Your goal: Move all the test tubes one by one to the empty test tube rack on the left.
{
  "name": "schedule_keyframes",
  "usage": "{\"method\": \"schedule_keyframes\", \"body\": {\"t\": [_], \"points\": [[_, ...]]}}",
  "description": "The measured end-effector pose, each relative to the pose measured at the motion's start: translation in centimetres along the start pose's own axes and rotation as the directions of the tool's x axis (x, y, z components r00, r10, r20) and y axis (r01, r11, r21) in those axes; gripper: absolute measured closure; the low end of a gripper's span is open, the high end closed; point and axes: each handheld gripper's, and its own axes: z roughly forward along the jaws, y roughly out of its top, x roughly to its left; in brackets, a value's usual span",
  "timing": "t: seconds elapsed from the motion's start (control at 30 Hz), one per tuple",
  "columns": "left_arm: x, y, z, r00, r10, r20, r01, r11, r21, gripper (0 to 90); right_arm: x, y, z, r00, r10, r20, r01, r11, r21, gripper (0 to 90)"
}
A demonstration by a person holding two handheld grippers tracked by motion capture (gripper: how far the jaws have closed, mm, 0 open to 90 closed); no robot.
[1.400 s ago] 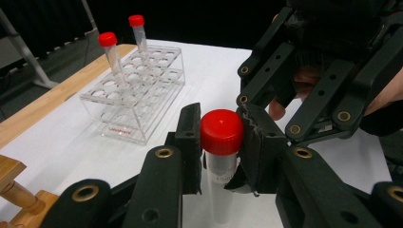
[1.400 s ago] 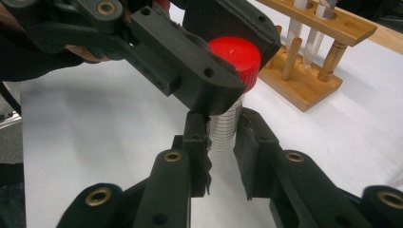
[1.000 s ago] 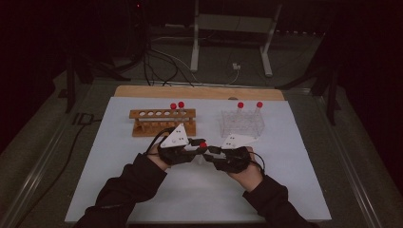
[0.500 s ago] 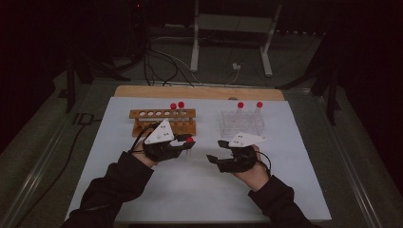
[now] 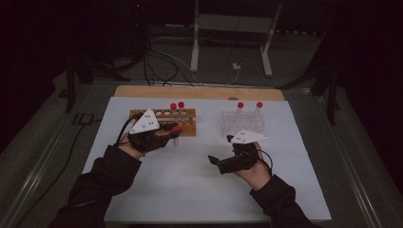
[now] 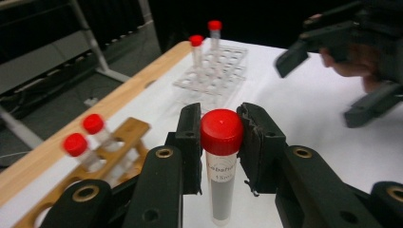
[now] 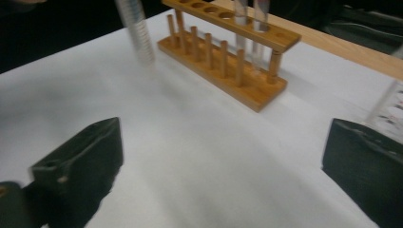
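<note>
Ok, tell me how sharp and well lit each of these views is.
High view: dim, dark surroundings, white table mat evenly lit. Left gripper view: red-capped tube sharp, clear rack behind soft. Right gripper view: motion-blurred, wooden rack smeared.

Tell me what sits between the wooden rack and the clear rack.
Nothing: in the high view, only bare white sheet separates the wooden rack from the clear rack.

High overview, two close table-level views — wooden rack [image 5: 164, 121] shared
</note>
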Motion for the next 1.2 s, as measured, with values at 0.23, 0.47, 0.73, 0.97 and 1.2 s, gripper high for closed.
{"method": "schedule_keyframes", "body": {"t": [0.23, 0.47, 0.73, 0.97, 1.2], "points": [[2.1, 0.7, -1.1, 0.9979, -0.014, -0.064, 0.014, 0.9999, -0.001, 71.7, -0.1, 0.0, -0.2, 0.9999, -0.005, -0.01, 0.005, 1.0, -0.006, 0.0], [4.0, 1.0, -1.5, 0.9897, -0.054, -0.133, 0.051, 0.9984, -0.026, 71.7, 0.0, 0.0, -0.3, 0.9995, -0.022, -0.021, 0.021, 1.0, -0.006, 0.0], [6.0, 1.2, -1.1, 0.9726, -0.097, -0.211, 0.087, 0.9946, -0.056, 71.7, 0.0, 0.0, -0.4, 0.9994, -0.018, -0.028, 0.018, 1.0, -0.009, 0.0], [7.6, 1.0, -0.1, 0.9519, -0.14, -0.273, 0.119, 0.9887, -0.091, 71.7, -0.2, 0.0, -0.5, 0.9993, -0.018, -0.033, 0.018, 1.0, -0.007, 0.0], [8.5, 0.1, 2.0, 0.9287, -0.168, -0.331, 0.138, 0.984, -0.112, 71.7, -0.2, 0.0, -0.6, 0.9993, -0.022, -0.031, 0.022, 1.0, -0.006, 0.0]]}}
